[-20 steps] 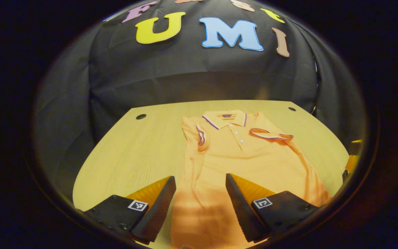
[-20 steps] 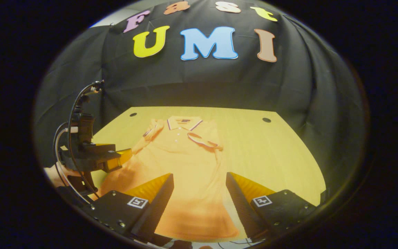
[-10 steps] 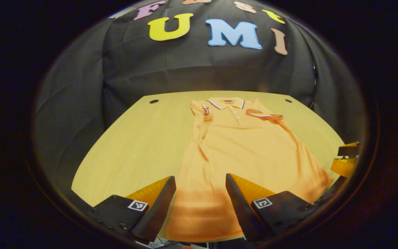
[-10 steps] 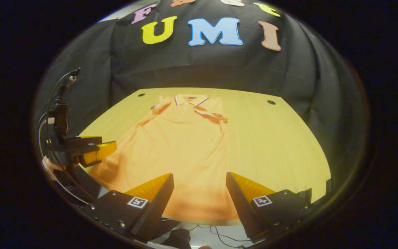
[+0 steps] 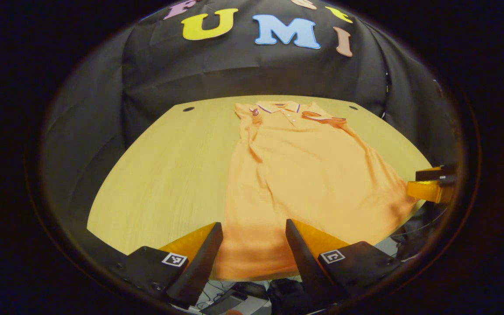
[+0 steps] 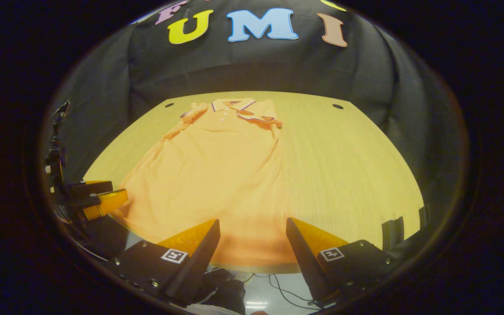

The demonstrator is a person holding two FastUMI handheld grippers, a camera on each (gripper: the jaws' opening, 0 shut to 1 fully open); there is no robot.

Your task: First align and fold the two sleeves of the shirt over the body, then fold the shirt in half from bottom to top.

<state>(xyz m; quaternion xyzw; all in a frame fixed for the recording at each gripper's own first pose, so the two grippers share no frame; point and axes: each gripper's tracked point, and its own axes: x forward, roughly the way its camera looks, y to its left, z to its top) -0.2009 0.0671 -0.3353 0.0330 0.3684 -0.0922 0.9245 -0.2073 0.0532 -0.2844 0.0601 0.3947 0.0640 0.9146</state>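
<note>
Item 1, orange polo shirt (image 5: 309, 175): lies flat, face up, on a light wooden table (image 5: 169, 166), collar (image 5: 278, 106) toward the black cloth wall, hem along the near table edge. Both short sleeves are folded in over the chest: the left sleeve (image 5: 254, 113) is a small bunch by the collar, the right sleeve (image 5: 322, 117) lies across the upper chest, its trimmed cuff showing. In the right gripper view the same shirt (image 6: 217, 175) spreads from the far collar to the near edge, leaving bare table (image 6: 348, 166) on that view's right.

Item 2, left gripper (image 5: 254, 245): fingers spread wide, nothing between them. It is held over the near table edge, above the hem's left part; no contact with the cloth can be seen. From the right gripper view it shows as the left gripper (image 6: 103, 202) at the far left, just beside the shirt's lower corner.

Item 3, right gripper (image 6: 253, 243): fingers spread wide, holding nothing, poised above the hem near the shirt's right side. In the left gripper view it appears as the right gripper (image 5: 429, 188) at the right margin, close to the shirt's lower right corner; whether it touches the fabric cannot be told.

Item 4, cables (image 6: 274, 284): below the table's near edge.
</note>
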